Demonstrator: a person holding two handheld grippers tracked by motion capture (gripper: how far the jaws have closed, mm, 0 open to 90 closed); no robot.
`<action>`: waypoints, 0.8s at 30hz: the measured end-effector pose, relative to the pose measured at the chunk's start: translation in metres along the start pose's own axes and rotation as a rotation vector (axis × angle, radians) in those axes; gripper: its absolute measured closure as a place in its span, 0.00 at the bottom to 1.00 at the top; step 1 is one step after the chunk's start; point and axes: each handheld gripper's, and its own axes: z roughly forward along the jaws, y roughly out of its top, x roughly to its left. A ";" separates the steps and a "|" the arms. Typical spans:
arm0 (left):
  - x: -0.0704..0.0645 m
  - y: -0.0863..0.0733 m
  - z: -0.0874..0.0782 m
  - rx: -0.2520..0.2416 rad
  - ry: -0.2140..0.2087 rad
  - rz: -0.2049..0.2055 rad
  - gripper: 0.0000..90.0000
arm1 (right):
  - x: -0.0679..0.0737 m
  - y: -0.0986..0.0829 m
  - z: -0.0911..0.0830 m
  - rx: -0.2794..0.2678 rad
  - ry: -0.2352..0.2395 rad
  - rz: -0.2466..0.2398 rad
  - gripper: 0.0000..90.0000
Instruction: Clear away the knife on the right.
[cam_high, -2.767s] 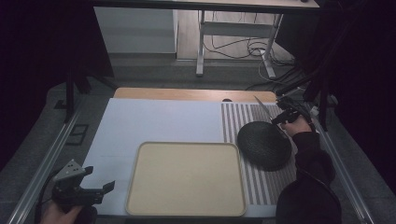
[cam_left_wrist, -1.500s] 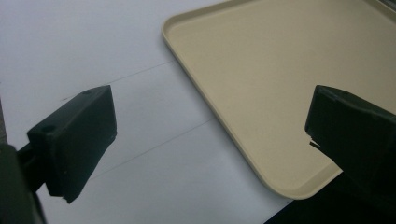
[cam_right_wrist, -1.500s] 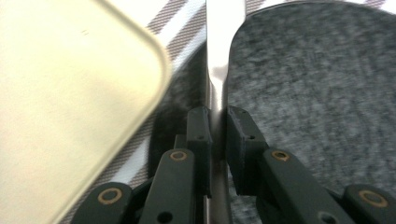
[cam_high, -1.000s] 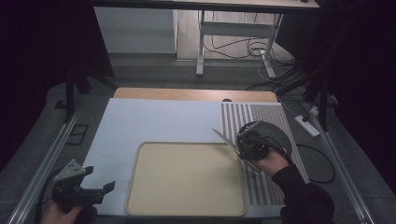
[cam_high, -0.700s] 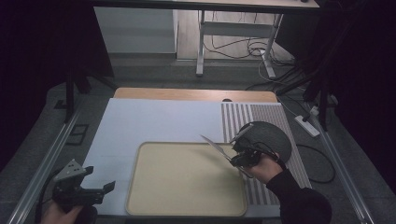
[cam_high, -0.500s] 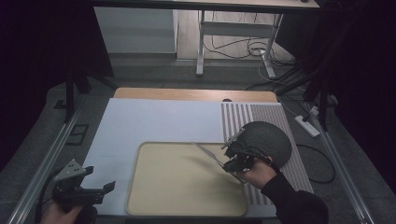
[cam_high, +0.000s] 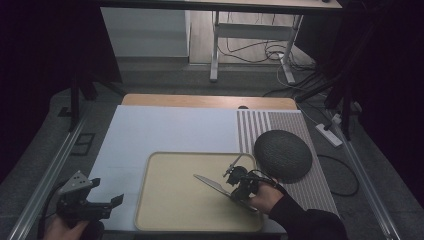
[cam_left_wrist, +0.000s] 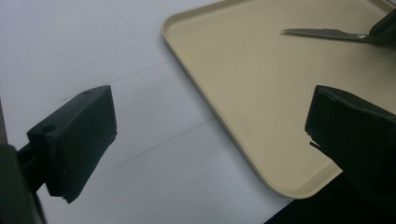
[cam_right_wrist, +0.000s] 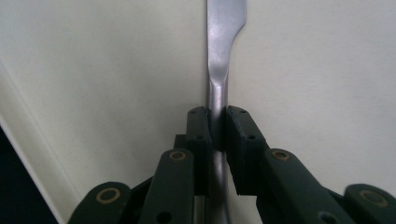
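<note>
knife (cam_right_wrist: 218, 70): smooth metal — dull sheen
tray (cam_high: 170, 200): matt beige plastic
dome (cam_high: 283, 155): dark, rough-textured — at 2 o'clock

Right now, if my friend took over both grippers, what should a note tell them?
Right gripper: shut on the knife, holding it by the handle, blade out over the tan tray.
Left gripper: open and holding nothing, at the near left corner of the white mat.
The dark round bowl sits upside down on the striped mat, right of the tray.
Done: knife picked up and brought over the tray.
Left: probably set it down on the tray and let go.
</note>
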 end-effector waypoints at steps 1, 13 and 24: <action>0.000 0.000 0.000 0.000 0.000 0.000 0.03 | 0.000 0.001 -0.003 -0.020 0.007 -0.001 0.88; -0.001 0.001 0.001 0.007 0.003 0.005 0.03 | 0.018 0.044 0.006 -0.126 0.024 -0.213 1.00; -0.001 0.000 0.001 0.007 0.004 0.012 0.03 | -0.002 0.049 0.019 -0.107 -0.038 -0.171 1.00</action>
